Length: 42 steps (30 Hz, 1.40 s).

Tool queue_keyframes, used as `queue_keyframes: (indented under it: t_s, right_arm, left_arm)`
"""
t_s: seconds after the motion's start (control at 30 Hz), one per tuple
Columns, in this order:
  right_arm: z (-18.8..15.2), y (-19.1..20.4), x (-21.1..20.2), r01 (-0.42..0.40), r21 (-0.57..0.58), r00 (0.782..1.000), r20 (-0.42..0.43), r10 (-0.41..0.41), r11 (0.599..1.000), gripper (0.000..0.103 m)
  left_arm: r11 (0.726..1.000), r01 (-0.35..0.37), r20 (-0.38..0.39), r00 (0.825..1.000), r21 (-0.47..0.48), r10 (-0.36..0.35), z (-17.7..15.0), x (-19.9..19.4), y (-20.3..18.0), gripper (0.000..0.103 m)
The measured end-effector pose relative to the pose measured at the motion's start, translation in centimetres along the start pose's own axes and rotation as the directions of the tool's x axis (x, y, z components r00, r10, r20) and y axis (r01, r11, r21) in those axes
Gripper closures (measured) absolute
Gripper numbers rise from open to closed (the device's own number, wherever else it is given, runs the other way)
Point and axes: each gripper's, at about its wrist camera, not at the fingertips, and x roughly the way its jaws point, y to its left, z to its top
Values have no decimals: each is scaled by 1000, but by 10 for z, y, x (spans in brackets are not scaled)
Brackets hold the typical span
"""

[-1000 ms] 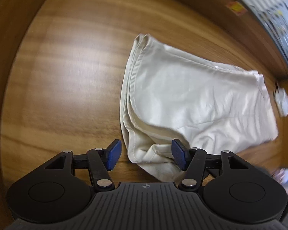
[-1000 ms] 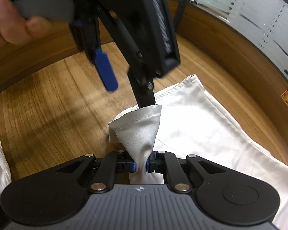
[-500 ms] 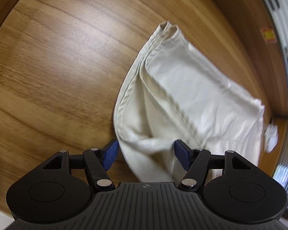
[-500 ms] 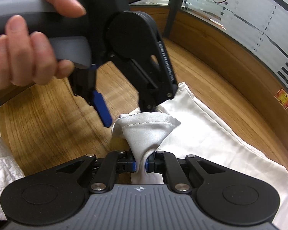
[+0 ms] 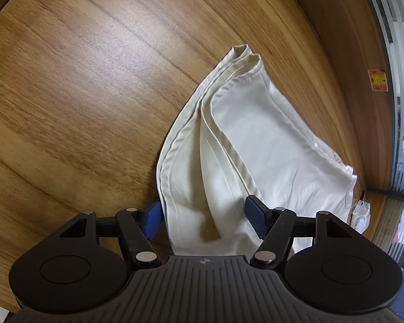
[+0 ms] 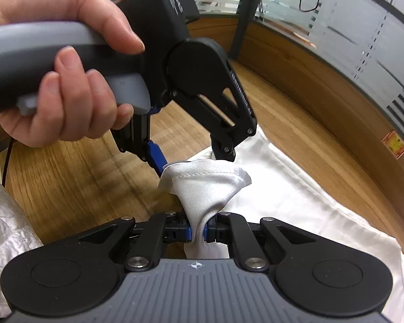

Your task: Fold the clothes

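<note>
A cream-white folded garment lies on the wooden table. Its near corner rises between the blue pads of my left gripper, which stands open around the cloth. In the right wrist view my right gripper is shut on a bunched corner of the garment, lifted off the table. The left gripper, held by a hand, hangs just above and behind that corner, its blue pad touching the cloth's left edge. The rest of the garment spreads to the right.
A quilted white item lies at the left edge of the right wrist view. A raised wooden rim with frosted glass behind it borders the table. A small white object sits beyond the garment's far corner.
The left gripper has swung down and closer over the lifted corner, bringing the cloth between its open pads. The right gripper has kept its hold, and the corner now stands a little higher.
</note>
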Motion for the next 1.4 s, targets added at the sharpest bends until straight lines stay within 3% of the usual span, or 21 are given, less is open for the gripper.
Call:
queue_keyframes:
  t_s: [0.2,0.43,0.5,0.57,0.8,0.97,1.2,1.4]
  right_arm:
    - [2,1,-6,-3,-24,1000,12,3,1000,95]
    - [2,1,-14,17,-4,999,33,-17,1000,95]
    - [2,1,-16,25,6,999,40,-25,1000,95]
    - [1,-2,-18,32,25,998,45,-33,999,95]
    - [-6,-14,-22,74,98,996,39,-78,992,95]
    - [-15,-30,-32,102,150,993,38,-109,983,95]
    - [-46,-69,-49,159,235,986,18,-168,959,95]
    - [-85,-116,-59,187,352,981,-18,-193,917,95]
  left_arm:
    - [999,43,28,999,-25,-42,15,7,-6,35]
    - [999,43,39,998,6,-43,31,17,-19,37]
    - [998,48,52,997,39,-50,35,18,-26,48]
    - [995,42,66,997,88,-48,35,18,-35,97]
    - [968,38,168,982,248,-81,20,-4,-73,98]
    - [921,3,215,972,389,-94,-6,-7,-124,98]
    - [867,1,207,971,498,-120,-39,34,-195,98]
    - [822,-6,163,981,569,-106,-69,83,-252,98]
